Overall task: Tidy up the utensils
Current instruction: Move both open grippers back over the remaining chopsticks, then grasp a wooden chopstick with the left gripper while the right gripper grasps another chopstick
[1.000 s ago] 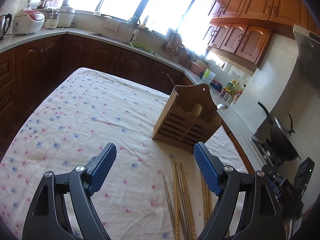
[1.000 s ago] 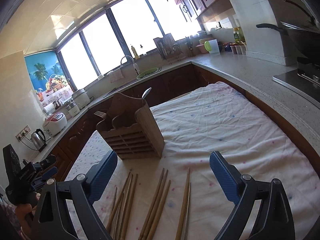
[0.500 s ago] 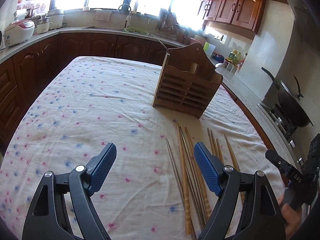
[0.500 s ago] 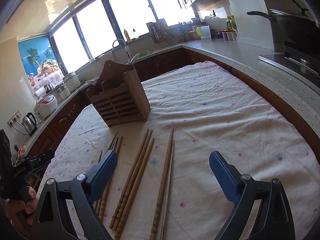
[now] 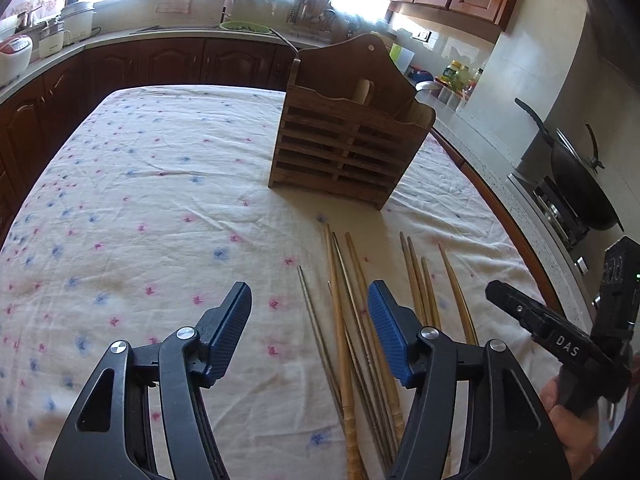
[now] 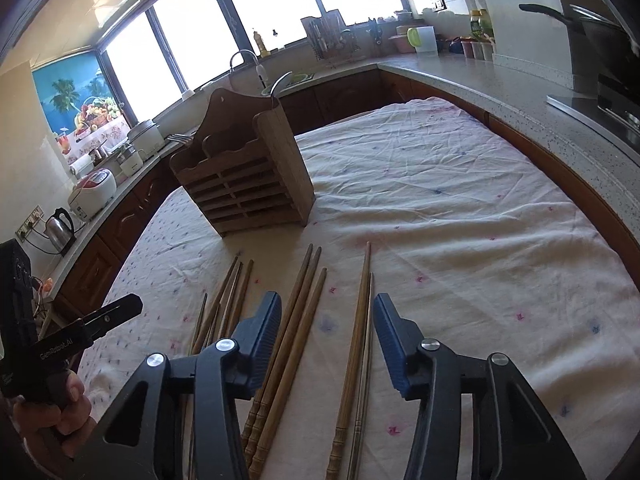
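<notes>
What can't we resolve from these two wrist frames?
- Wooden holder contents: left wrist view, the front slats hide all but a few tips.
- Chopsticks near ends: right wrist view, cut off by the bottom edge; exact count unclear under the right gripper.
- Chopsticks in the left wrist view: partly covered by a left gripper finger.
- Counter jars: too small, backlit.
</notes>
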Demonstrator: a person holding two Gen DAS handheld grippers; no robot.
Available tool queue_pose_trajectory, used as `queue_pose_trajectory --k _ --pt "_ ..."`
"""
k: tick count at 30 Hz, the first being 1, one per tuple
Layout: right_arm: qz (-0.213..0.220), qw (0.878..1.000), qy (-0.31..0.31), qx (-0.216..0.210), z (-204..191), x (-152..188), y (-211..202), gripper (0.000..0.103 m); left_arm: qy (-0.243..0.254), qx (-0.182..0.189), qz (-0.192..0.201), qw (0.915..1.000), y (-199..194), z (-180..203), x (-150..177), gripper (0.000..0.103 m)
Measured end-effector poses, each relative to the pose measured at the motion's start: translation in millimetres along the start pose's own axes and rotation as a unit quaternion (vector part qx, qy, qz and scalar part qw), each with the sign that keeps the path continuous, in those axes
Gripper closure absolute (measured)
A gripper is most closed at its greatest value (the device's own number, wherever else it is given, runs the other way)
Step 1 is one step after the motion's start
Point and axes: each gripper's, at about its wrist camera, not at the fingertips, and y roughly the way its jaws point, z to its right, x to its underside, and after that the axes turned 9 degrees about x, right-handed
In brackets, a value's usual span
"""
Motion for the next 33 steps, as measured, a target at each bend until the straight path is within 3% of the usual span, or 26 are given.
queue_pose_trajectory --k 5,12,17,18,24,28,33 --pt "-0.046 0.999 -0.011 -0.006 -10 -1 33 0.074 0.014 0.002 -0.03 0.9995 29 5 -8 0.051" --pt "-0.072 0.997 -0.031 0.007 -18 -5 60 0.078 0.021 0.007 -0.067 0.9975 70 3 -25 0.06" --pt "-0.079 0.996 -0.038 0.018 -19 -8 70 0.087 0.036 0.003 -0.099 0.9944 99 2 -32 0.083" --pt "-0.08 0.996 -0.039 0.019 -19 -9 71 0.088 0.038 0.003 -0.106 0.9936 103 1 -32 0.083" --pt "-0.083 0.994 -0.064 0.034 -27 -16 80 0.09 0.056 0.002 -0.103 0.9931 110 4 -37 0.086" --pt "-0.08 0.992 -0.088 0.049 -34 -17 83 0.089 0.079 -0.014 -0.1 0.9918 114 10 -36 0.095" --pt "-0.077 0.991 -0.093 0.057 -36 -18 82 0.094 0.061 -0.001 -0.098 0.9933 111 4 -38 0.099"
